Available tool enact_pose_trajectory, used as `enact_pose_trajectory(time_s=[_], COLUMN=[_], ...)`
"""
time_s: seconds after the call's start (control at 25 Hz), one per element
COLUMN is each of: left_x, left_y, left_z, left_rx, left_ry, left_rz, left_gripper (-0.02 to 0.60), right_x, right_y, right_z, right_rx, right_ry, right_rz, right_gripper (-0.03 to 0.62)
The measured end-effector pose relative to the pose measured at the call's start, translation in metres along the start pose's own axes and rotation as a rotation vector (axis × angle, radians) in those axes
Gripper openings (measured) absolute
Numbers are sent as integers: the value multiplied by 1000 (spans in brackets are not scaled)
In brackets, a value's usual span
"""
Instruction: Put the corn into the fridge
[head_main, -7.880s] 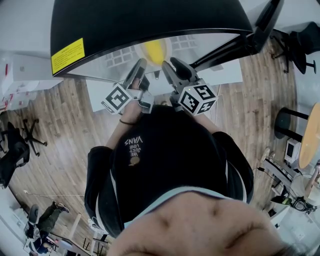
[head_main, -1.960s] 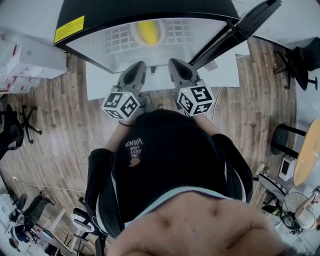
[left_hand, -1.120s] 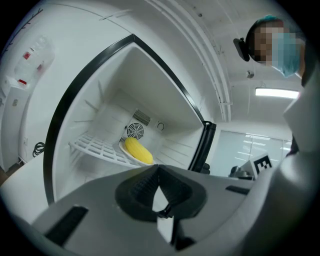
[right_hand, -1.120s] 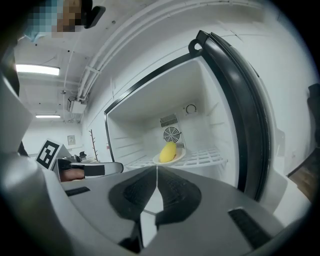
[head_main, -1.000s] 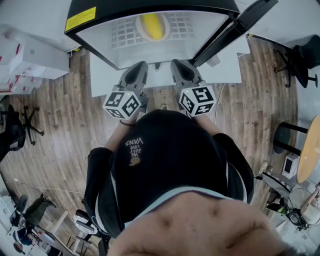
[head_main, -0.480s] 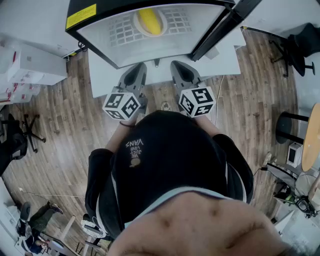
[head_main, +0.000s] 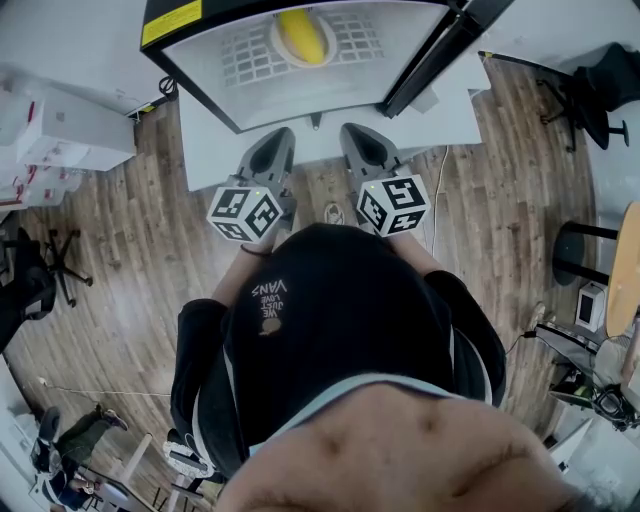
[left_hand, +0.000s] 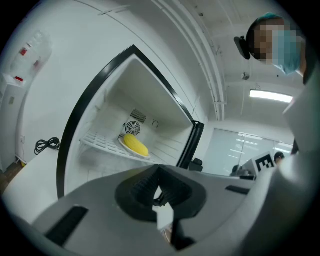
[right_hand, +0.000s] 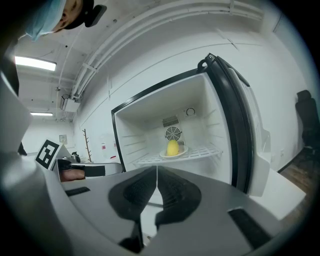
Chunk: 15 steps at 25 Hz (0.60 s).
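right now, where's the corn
The corn sits on a white plate on the wire shelf inside the open fridge, in front of the round fan on its back wall. In the head view it is top centre.

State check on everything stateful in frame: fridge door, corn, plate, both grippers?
fridge door: open
corn: on the plate, inside the fridge
plate: on the wire shelf
left gripper: shut, empty
right gripper: shut, empty
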<state>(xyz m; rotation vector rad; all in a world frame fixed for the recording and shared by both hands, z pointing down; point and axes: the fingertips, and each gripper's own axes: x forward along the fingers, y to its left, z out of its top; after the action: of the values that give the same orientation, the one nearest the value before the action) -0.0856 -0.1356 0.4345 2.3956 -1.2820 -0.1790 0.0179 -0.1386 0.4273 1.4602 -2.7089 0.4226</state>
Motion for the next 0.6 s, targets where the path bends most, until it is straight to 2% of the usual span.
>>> enact_pose_trajectory(time_s=[0.6], left_x=[-13], left_y=[-9], left_z=[-1], left_rx=[23], left_ry=[2], left_rz=[-15], left_gripper=[17], right_x=[-13], right_y=[11], right_z=[-5], right_rx=[-23], right_ry=[7], right_rz=[-20], right_gripper=[12])
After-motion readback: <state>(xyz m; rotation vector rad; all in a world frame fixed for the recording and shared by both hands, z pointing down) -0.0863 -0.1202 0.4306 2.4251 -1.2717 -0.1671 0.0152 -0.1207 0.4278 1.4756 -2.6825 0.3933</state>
